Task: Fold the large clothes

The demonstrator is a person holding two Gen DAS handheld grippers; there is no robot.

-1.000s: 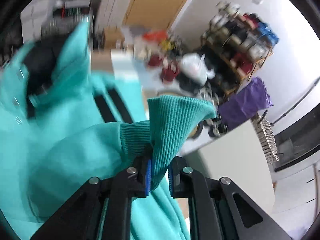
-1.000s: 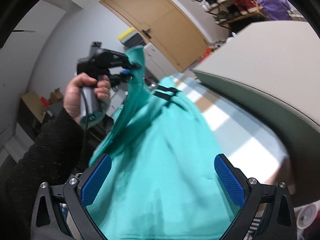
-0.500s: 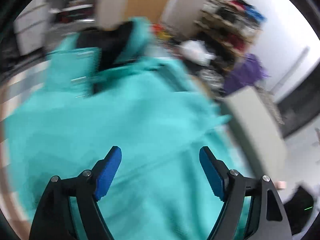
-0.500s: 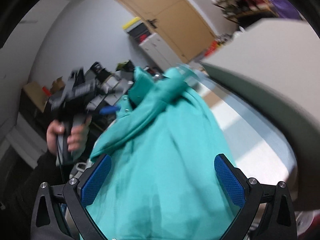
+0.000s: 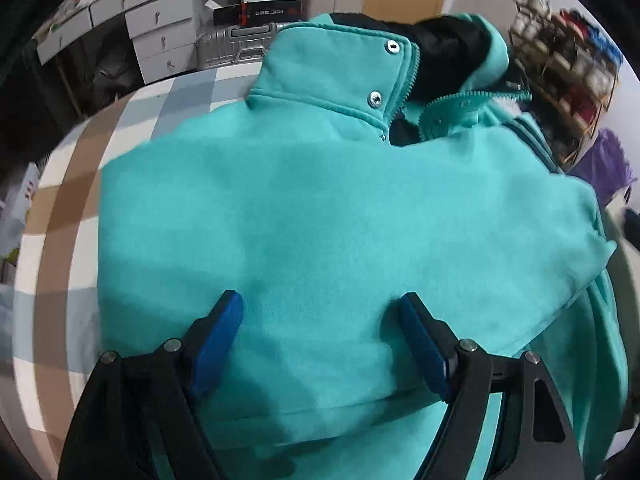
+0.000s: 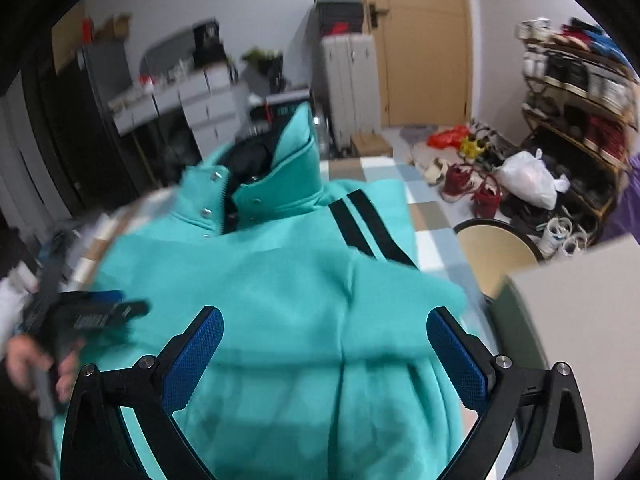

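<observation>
Both your claws, left claw and right claw, gape wide, empty; the teal jacket looks soft and bulky, so pinch its near hem.

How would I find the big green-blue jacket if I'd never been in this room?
Look for the table with the checked cloth in the cluttered room. Spread over most of it lies the teal jacket, with a stand-up collar bearing silver snaps. It is the only teal thing there, with two black stripes on one shoulder and a black lining inside the collar.
</observation>
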